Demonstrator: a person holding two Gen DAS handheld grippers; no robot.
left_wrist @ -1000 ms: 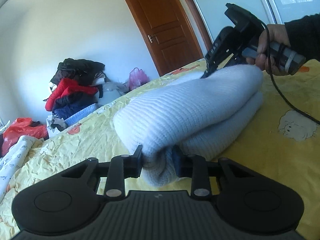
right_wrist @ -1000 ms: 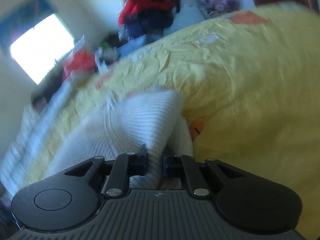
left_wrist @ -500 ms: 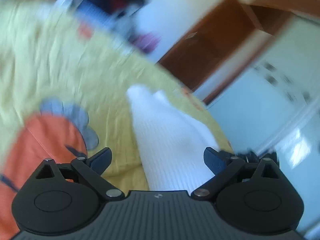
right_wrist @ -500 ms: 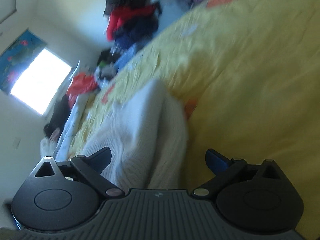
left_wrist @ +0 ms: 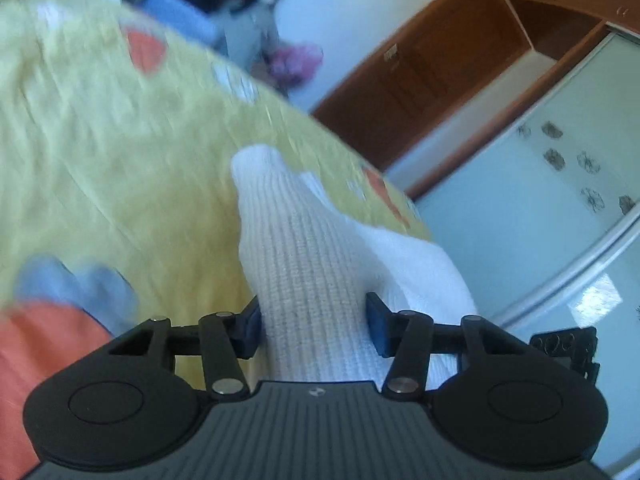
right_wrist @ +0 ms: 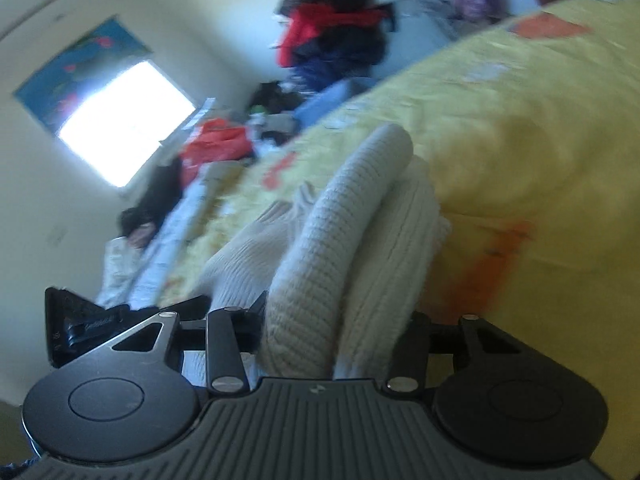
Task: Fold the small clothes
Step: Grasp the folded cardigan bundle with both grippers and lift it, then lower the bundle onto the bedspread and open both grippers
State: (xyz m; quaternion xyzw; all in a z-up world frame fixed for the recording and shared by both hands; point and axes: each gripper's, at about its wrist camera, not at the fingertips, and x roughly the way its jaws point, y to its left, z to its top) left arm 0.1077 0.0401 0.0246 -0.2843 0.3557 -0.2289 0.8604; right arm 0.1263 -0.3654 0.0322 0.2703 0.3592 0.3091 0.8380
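Observation:
A folded white ribbed knit garment (left_wrist: 304, 248) lies on the yellow bed sheet (left_wrist: 100, 152). My left gripper (left_wrist: 314, 326) has its fingers closed against both sides of a thick fold of it. In the right wrist view the same garment (right_wrist: 340, 240) shows as a stack of folded layers. My right gripper (right_wrist: 336, 328) grips that thick bundle between its fingers. Part of the other gripper (right_wrist: 80, 324) shows at the left edge of the right wrist view.
The sheet has orange and blue cartoon prints (left_wrist: 52, 320). A pile of red and dark clothes (right_wrist: 332, 32) and a pink bag (left_wrist: 296, 60) sit beyond the bed. A brown door (left_wrist: 420, 80) and glass wardrobe panels (left_wrist: 560, 200) stand to the right. A bright window (right_wrist: 124, 120) is on the wall.
Half a second ago both grippers stood wide open over the garment. Now both have closed onto its folded bulk. Both views are blurred by motion.

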